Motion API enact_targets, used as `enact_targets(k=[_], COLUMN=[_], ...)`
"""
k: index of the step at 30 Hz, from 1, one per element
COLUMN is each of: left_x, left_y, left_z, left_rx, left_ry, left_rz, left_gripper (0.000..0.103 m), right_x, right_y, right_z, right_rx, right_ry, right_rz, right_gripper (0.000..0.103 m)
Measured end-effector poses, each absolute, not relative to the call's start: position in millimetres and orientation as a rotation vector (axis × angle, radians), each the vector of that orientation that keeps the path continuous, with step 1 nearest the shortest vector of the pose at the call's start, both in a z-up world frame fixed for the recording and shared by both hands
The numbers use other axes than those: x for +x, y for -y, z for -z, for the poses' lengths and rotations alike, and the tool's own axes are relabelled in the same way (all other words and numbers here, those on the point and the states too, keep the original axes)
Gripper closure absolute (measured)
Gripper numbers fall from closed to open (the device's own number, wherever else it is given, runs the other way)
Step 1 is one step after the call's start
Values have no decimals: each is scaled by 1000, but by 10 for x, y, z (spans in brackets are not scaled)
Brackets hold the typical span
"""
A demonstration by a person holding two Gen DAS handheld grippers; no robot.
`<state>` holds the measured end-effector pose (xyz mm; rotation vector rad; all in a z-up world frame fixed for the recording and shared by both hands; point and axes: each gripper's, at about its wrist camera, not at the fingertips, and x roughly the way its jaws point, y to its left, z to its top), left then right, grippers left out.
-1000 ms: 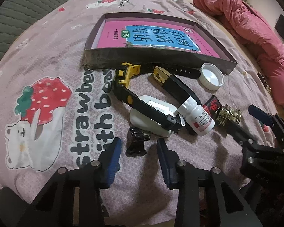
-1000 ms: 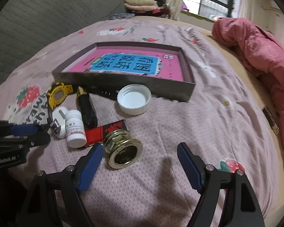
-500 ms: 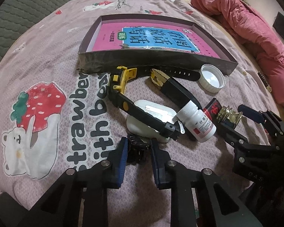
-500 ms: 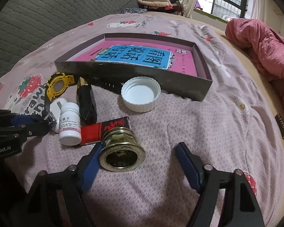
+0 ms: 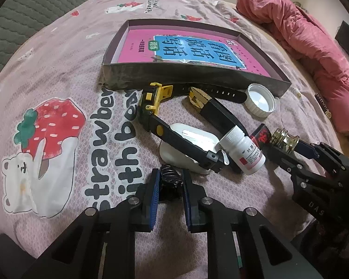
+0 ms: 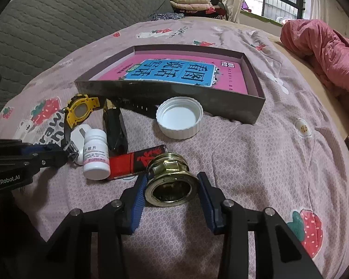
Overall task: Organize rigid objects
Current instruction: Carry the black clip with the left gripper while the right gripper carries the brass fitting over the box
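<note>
**user1:** Two grippers, two targets. The left gripper (image 5: 169, 187) has its blue pads pinched tight on a small black hair clip (image 5: 169, 178), which sits right between the fingertips on the pink strawberry bedspread (image 5: 65, 81). From the clip, the white earbud case (image 5: 186, 146) is just beside it at about 1 o'clock, with the black and yellow watch (image 5: 156, 107) strap lying across that case.

**user2:** And the right one?

**user1:** The right gripper (image 6: 172, 187) is closing around the brass fitting (image 6: 171, 181), which lies on its side with the open end facing the camera. The fitting is squarely between the pads; the left pad looks like it's touching the rim, but there's a sliver of gap on the right side, so no grip yet as far as I can tell.

**user2:** What's near it?

**user1:** From the fitting, the red and black lighter (image 6: 137, 162) touches it at 10 o'clock, the white pill bottle (image 6: 95, 153) is further out at 9, the white cap (image 6: 179, 117) at 12, near the wall of the grey box (image 6: 174, 93) holding a pink book (image 6: 174, 74).
</note>
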<state>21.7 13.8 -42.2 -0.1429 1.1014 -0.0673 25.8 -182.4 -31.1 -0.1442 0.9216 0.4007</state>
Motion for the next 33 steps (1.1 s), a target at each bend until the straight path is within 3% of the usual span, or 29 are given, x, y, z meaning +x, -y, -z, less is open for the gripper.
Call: enact_targets(k=[33], left_x=[242], left_y=[-509], left_z=[-37], left_rx=[-233], left_ry=[-918], left_rz=[78], left_gripper=[85], right_x=[330], right_y=[1951], right_z=[0], right_rx=[-76], right_ry=[-822], right_rz=[-368], right_gripper=[59])
